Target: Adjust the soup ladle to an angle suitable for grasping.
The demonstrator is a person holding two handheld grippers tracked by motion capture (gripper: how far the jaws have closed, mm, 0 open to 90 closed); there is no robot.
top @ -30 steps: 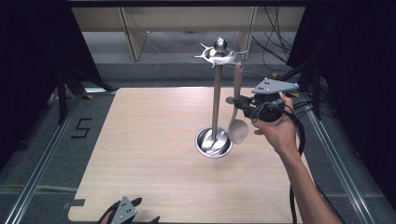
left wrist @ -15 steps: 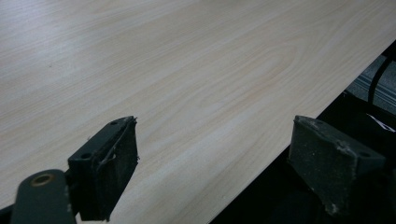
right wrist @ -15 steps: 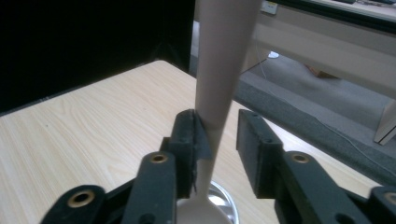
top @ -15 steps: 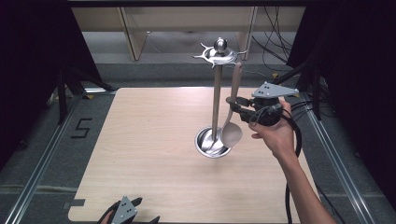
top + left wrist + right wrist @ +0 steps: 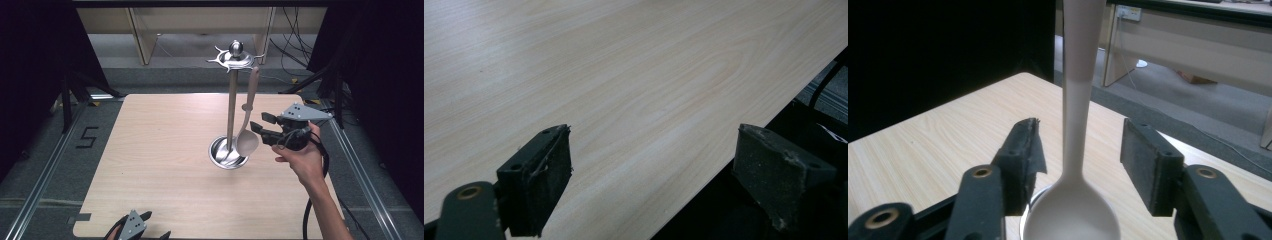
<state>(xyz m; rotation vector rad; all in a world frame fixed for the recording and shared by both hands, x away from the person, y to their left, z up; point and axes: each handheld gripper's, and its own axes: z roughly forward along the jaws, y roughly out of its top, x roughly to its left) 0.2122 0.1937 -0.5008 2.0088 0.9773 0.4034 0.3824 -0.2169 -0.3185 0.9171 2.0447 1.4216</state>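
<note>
A metal utensil stand (image 5: 231,107) rises from a round base (image 5: 220,156) right of the table's middle. A pale spoon (image 5: 247,141) hangs by its handle from a hook at the stand's top, with its bowl just above the base. My right gripper (image 5: 264,127) is open at bowl height, just right of the spoon. In the right gripper view the spoon's neck (image 5: 1075,125) runs straight up between the two pads (image 5: 1148,155) of my right gripper (image 5: 1083,147), with a gap on each side. My left gripper (image 5: 134,227) lies at the table's near edge, open (image 5: 656,170) and holding nothing.
The light wooden table (image 5: 160,150) is bare to the left of the stand. The left gripper's right pad (image 5: 774,175) hangs over the table's edge above dark floor. Wooden furniture legs (image 5: 142,35) and cables (image 5: 292,40) lie beyond the far edge.
The spoon's bowl has swung left toward the stand's post. My right gripper has sunk a little and sits slightly further right. The left gripper has not moved.
</note>
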